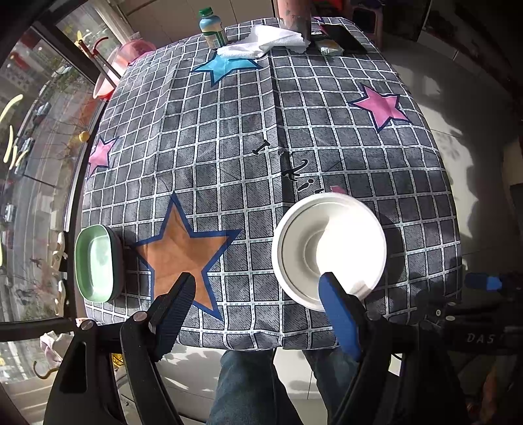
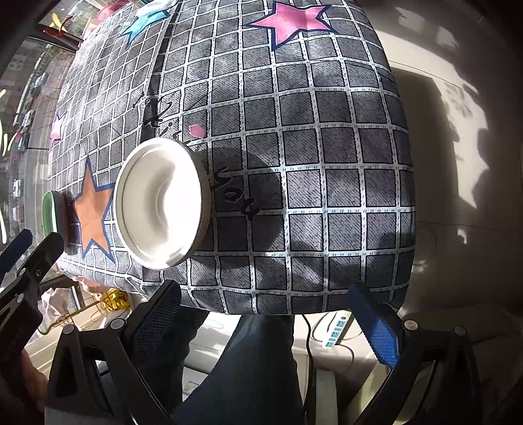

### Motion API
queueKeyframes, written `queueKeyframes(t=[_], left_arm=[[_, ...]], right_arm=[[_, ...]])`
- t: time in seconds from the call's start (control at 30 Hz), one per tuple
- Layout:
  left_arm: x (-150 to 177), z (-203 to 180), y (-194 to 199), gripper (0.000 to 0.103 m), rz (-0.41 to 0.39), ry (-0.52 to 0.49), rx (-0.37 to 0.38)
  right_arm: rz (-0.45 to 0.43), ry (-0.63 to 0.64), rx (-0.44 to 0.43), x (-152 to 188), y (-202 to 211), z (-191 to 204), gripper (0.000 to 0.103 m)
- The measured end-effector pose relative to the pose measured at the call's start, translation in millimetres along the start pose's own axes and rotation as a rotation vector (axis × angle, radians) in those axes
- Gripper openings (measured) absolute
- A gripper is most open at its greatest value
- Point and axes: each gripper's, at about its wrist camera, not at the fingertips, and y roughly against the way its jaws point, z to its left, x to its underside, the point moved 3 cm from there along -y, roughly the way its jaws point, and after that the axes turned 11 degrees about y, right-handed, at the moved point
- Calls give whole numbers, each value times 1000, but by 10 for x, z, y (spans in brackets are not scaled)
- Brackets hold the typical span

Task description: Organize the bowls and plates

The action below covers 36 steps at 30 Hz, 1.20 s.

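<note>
Left tongs point(image 1: 258, 296) apart, nothing between the pads, poised above the near edge of the bench point(image 1: 327, 108). Right tongs point(image 2: 268, 314) likewise spread wide and empty, hanging over the near edge toward the right corner.

White bowl point(image 1: 328, 250) sitting upright near the near edge, right of the middle seam in the checked cloth point(image 1: 202, 140), with at least one more white dish nested under it, judging by the doubled rim; exact count not clear. Right-hand pad of the left tongs overlapping the bowl's near rim in the left wrist view; contact not certain. Green dish point(image 1: 94, 261), oblong with a dark outer wall, at the left edge close to the near left corner, well apart from the white bowl, the orange star point(image 1: 181, 250) printed on the cloth between them.

At the far edge: green-capped bottle point(image 1: 212, 27), crumpled white towel point(image 1: 264, 42), small packet point(image 1: 331, 47). Jeans-clad legs point(image 1: 248, 385) below the near edge.
</note>
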Motion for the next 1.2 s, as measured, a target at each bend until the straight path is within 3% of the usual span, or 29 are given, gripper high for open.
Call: queueKeyframes(t=[0.83, 1.2], left_arm=[[-198, -46, -122, 81, 40, 27, 0], [-192, 75, -405, 81, 110, 95, 9]], right_arm=[[21, -32, -16, -74, -52, -47, 103], [41, -3, -1, -115, -160, 20, 103]])
